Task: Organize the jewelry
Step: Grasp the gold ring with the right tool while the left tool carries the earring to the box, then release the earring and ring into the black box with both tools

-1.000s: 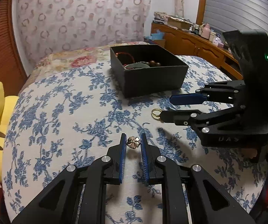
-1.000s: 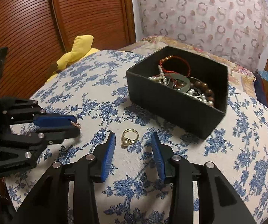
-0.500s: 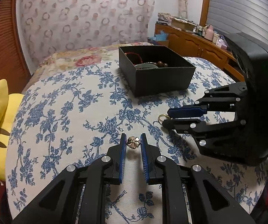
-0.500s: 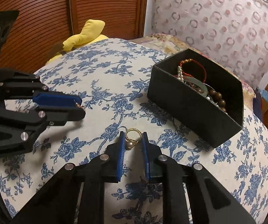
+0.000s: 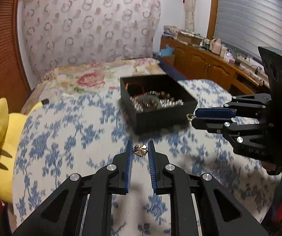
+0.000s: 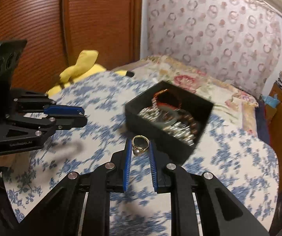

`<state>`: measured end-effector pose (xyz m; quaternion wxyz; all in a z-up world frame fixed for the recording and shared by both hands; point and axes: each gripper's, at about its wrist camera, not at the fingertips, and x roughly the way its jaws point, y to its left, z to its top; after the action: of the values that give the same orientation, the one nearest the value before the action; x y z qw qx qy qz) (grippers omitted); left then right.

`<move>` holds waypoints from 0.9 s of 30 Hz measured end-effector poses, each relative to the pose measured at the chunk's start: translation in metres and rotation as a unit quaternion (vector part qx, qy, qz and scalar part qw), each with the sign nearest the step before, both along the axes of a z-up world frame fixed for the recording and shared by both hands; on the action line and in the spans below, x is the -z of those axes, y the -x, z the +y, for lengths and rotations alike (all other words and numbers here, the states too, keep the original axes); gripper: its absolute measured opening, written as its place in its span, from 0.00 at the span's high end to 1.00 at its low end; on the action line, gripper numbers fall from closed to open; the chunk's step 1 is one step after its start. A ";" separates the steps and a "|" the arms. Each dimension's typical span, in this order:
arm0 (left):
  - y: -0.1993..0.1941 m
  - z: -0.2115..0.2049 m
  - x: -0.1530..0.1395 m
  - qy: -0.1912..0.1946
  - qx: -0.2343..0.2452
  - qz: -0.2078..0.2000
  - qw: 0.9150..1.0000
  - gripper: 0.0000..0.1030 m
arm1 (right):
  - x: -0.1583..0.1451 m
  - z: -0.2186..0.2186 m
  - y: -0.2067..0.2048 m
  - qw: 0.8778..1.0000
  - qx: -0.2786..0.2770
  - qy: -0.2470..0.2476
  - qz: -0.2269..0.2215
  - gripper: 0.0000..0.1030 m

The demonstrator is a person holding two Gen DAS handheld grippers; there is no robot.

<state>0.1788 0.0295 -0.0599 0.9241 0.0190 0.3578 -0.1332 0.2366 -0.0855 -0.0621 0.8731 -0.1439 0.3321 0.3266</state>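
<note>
My left gripper (image 5: 140,150) is shut on a small gold clover-shaped piece (image 5: 140,150) and holds it above the bed. My right gripper (image 6: 140,145) is shut on a gold ring with a dark pearl (image 6: 139,145), also held in the air. The black jewelry box (image 5: 156,101) stands open ahead and holds beads, pearls and a red cord; in the right wrist view the black box (image 6: 168,122) is just beyond the ring. The right gripper (image 5: 195,116) shows at the right of the left wrist view, the left gripper (image 6: 83,115) at the left of the right wrist view.
The bed has a blue floral cover (image 5: 72,137). A yellow plush toy (image 5: 2,137) lies at its left edge. A patterned headboard (image 5: 89,29) stands behind, a wooden cabinet (image 5: 209,64) with clutter on the right, and a wooden sliding door (image 6: 62,23) on the left.
The right gripper closed on the ring and lifted it off the cover. Both grippers have risen and moved toward the box with their pieces.
</note>
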 end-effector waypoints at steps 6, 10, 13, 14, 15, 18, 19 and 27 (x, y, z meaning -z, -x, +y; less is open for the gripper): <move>-0.028 -0.009 -0.013 0.004 0.007 -0.008 1.000 0.86 | -0.006 -0.012 -0.037 1.000 0.024 -0.007 -0.010 0.81; -0.052 -0.015 -0.018 0.000 0.010 -0.009 1.000 0.86 | -0.002 -0.012 -0.072 1.000 0.026 -0.008 -0.002 0.81; -0.074 -0.017 -0.020 0.004 0.010 -0.006 1.000 0.86 | 0.002 -0.011 -0.092 1.000 0.024 -0.010 0.005 0.81; -0.079 -0.017 -0.020 0.003 0.010 -0.006 1.000 0.86 | 0.004 -0.010 -0.097 1.000 0.024 -0.010 0.007 0.81; -0.084 -0.018 -0.020 0.003 0.010 -0.005 1.000 0.86 | 0.006 -0.009 -0.103 1.000 0.022 -0.012 0.011 0.81; -0.100 -0.019 -0.020 0.004 0.009 -0.001 1.000 0.86 | 0.011 -0.010 -0.119 0.999 0.022 -0.017 0.019 0.81; -0.104 -0.020 -0.019 0.006 0.009 0.000 1.000 0.86 | 0.013 -0.011 -0.124 0.999 0.023 -0.018 0.022 0.81; -0.136 -0.026 -0.006 -0.006 0.007 0.011 1.000 0.86 | 0.014 -0.016 -0.142 0.998 0.022 -0.049 0.032 0.76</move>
<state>0.3144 0.0038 -0.0535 0.9189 0.0253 0.3690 -0.1375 0.3785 -0.1011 -0.0759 0.8750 -0.0831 0.3462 0.3279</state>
